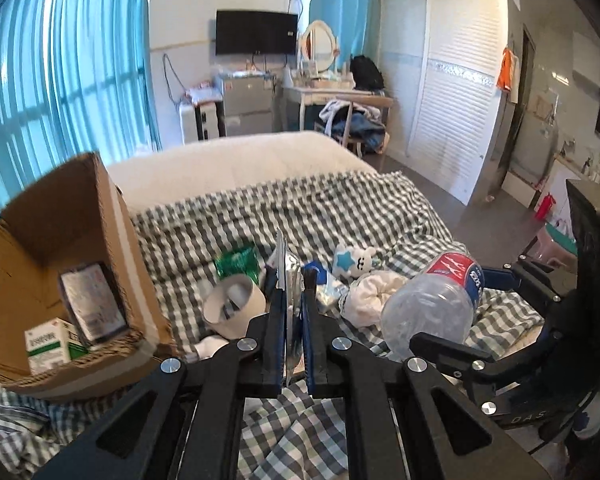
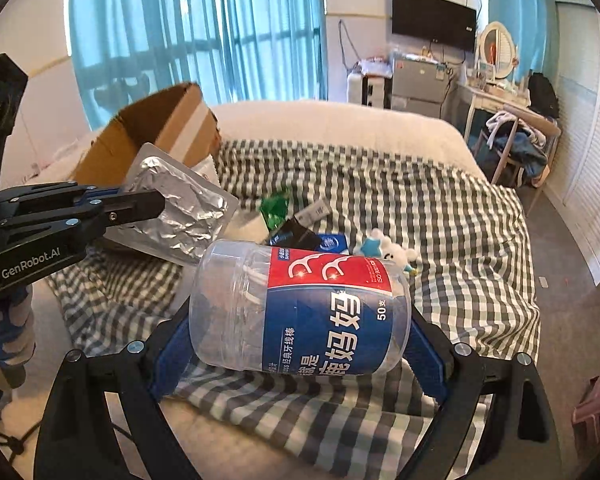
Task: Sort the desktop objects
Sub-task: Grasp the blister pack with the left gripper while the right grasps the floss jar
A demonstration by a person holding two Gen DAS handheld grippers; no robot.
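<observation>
**Both grippers loaded above the checked bed**

A bed under a green-and-white checked blanket [image 2: 440,208] fills a bedroom with turquoise curtains. The left gripper [image 1: 292,280] is clamped tight on a flat silver foil blister pack [image 2: 180,208], held edge-up beside the open brown cardboard box [image 1: 60,248], which contains a green-and-white carton [image 1: 50,344]. The right gripper [image 2: 300,344], jaws spread wide, grips a clear plastic jar with a red-and-blue label [image 2: 300,308] lying sideways between its pads. A white tape roll [image 1: 234,306] and a small plush toy [image 1: 354,262] lie on the blanket.
</observation>
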